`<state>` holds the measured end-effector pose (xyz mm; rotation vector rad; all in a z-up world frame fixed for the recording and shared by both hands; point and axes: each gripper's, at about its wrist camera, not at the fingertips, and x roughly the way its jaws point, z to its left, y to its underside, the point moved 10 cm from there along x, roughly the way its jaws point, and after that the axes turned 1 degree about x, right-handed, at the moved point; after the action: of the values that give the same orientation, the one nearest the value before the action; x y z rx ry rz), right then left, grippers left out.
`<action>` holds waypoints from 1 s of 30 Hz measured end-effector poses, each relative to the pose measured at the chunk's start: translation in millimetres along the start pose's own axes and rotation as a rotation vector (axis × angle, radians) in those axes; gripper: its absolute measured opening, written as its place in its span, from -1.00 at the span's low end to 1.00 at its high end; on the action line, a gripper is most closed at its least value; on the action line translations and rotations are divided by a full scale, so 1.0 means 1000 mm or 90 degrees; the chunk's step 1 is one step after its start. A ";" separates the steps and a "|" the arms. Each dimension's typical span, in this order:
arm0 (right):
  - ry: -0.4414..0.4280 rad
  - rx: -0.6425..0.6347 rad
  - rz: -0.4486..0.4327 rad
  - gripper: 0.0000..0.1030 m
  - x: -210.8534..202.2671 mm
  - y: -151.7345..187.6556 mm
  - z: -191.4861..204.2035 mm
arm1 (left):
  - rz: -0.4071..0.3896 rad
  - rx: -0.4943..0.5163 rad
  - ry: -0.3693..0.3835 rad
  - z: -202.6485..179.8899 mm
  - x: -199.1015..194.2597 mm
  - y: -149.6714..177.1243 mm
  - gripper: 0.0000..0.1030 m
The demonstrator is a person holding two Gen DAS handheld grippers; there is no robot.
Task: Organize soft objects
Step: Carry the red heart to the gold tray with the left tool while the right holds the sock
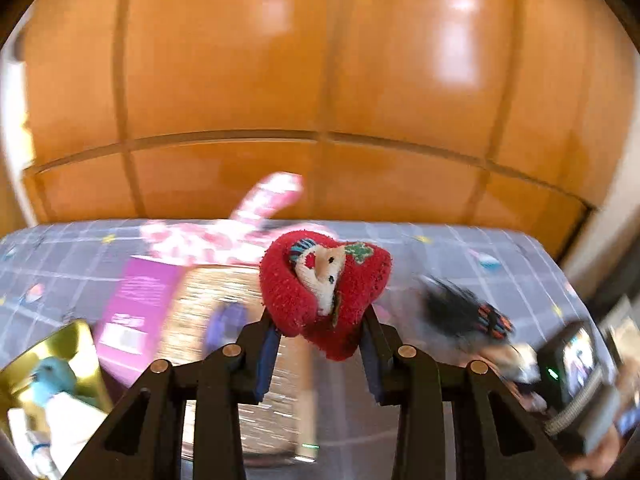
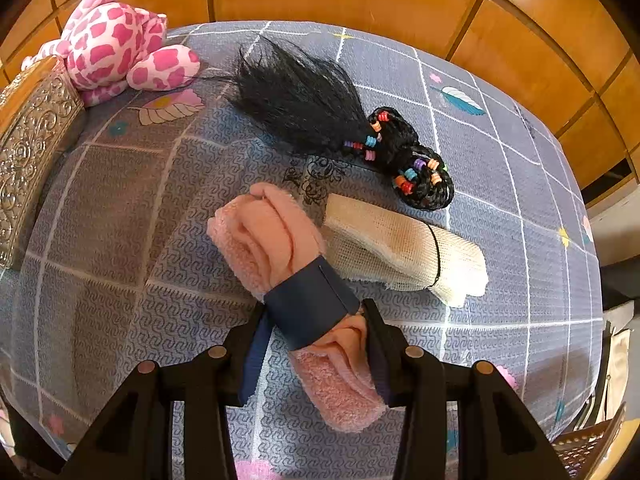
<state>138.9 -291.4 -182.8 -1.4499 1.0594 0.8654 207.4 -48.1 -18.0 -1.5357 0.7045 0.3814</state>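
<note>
A fuzzy red heart-shaped plush is showing a cream animal face; a pink-and-white spotted soft toy is lying on a grey-blue tablecloth gridded in white, beside a rolled peach-pink towel banded navy.

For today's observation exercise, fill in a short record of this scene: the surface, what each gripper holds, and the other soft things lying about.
surface: table under a grey patterned cloth
left gripper: shut on the red heart plush, lifted clear of the cloth
right gripper: shut on the pink rolled towel at its navy band
beside the towel: cream mesh roll
behind them: black beaded hairpiece
far corner: pink spotted plush
</note>
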 end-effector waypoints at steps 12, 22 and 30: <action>0.006 -0.010 -0.003 -0.14 0.005 -0.001 0.002 | -0.046 -0.099 -0.120 0.111 -0.057 0.025 -0.28; 0.018 -0.017 -0.008 -0.14 0.004 0.002 0.007 | -0.036 -0.123 -0.157 0.144 -0.080 0.062 -0.27; 0.022 -0.021 -0.008 -0.14 0.006 0.003 0.009 | -0.006 -0.131 -0.166 0.155 -0.076 0.085 -0.23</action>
<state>138.2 -283.8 -190.4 -1.5021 1.0653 0.8555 123.3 121.8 -52.1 -1.6437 0.4638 0.6496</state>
